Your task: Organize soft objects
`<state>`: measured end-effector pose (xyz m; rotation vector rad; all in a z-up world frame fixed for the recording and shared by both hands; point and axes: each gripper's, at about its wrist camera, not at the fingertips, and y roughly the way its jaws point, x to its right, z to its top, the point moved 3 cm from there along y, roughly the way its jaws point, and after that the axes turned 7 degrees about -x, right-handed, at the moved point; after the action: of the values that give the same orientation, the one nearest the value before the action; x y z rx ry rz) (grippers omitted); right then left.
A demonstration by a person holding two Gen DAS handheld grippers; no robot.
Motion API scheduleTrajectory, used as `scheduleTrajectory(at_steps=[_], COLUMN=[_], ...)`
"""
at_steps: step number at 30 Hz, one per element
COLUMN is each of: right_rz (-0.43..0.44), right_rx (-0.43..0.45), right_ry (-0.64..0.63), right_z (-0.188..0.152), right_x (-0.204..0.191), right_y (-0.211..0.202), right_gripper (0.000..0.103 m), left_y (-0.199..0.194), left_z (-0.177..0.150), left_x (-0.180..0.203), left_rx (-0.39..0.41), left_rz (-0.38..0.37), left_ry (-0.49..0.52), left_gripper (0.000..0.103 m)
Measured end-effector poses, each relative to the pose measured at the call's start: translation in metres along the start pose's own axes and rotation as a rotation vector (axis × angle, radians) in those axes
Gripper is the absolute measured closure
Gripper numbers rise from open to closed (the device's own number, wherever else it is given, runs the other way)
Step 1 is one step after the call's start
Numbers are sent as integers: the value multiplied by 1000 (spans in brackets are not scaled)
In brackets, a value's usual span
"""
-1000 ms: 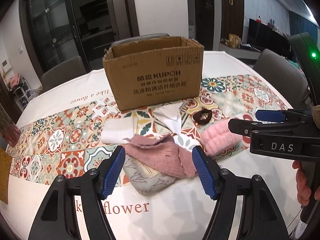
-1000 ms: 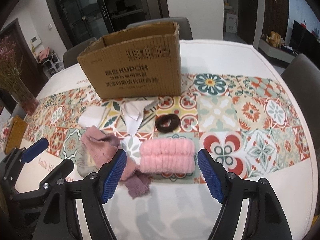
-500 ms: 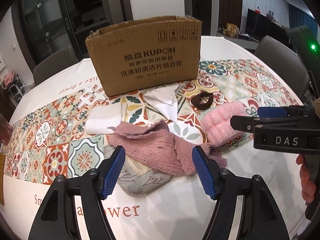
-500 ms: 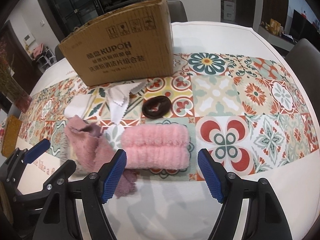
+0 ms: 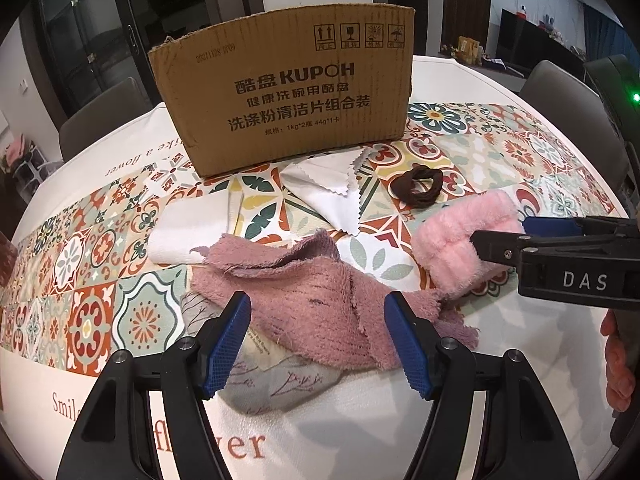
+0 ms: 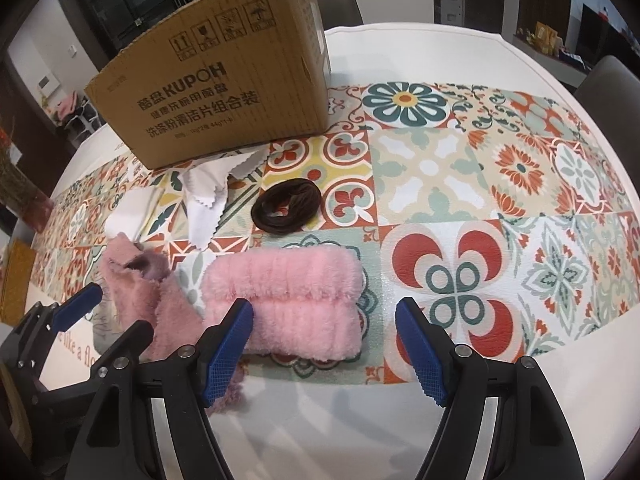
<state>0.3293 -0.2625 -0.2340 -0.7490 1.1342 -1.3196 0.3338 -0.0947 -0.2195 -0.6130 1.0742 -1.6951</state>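
Note:
A cardboard box stands at the back of the table; it also shows in the right wrist view. In front lie a mauve towel over a grey printed cloth, a fluffy pink headband, a brown hair tie, a white serrated cloth and a folded white cloth. My left gripper is open, its jaws astride the mauve towel. My right gripper is open, astride the pink headband's near edge.
A round table with a patterned tile runner and white cloth. Grey chairs stand around it. Dried flowers stand at the left edge. The right gripper's body sits to the right of the left one.
Both grippers have moved forward and lower toward the cloths. The mauve towel now lies between the left jaws, the pink headband between the right jaws. Both stay open.

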Motion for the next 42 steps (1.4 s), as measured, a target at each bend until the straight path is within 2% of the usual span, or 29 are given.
scheduleTrajectory(at_steps=[4,13,16,17,18,22,24,27,42], right_rz=[23,62,79,86,93,87,85,95,101], right_rx=[4,3,-1,-2,-3,5,12,24,114], right_ry=[12,16,9,6,1,-21,-24,-26,-51], right_z=[0,-1,-2,-2,-2,-2,-2,-2,-2], right_x=[3,2,0,-1,-3,-11,-13,-16,-28], right_y=[5,10,10,9,8,3,-1,-10,-56], right_gripper=[29,30,37,42,48,59,68,73,76], left_y=[8,20,21,21,21,20,17,10,-40], left_z=[3,2,3,3,3,4,4,4,11], left_x=[1,2,2,2,2,0,-1,-2,-7], left_rx=[2,-8,-10,-9,-9,-11,-7,10,106], left_rz=[-1,-17,-25,-26,-27,-45,-56,-62,-71], left_ry=[-3,-38,-55,-59,-62,-72,-81,-81,-101], left_gripper=[41,64,73,78,80,89,90,92,92])
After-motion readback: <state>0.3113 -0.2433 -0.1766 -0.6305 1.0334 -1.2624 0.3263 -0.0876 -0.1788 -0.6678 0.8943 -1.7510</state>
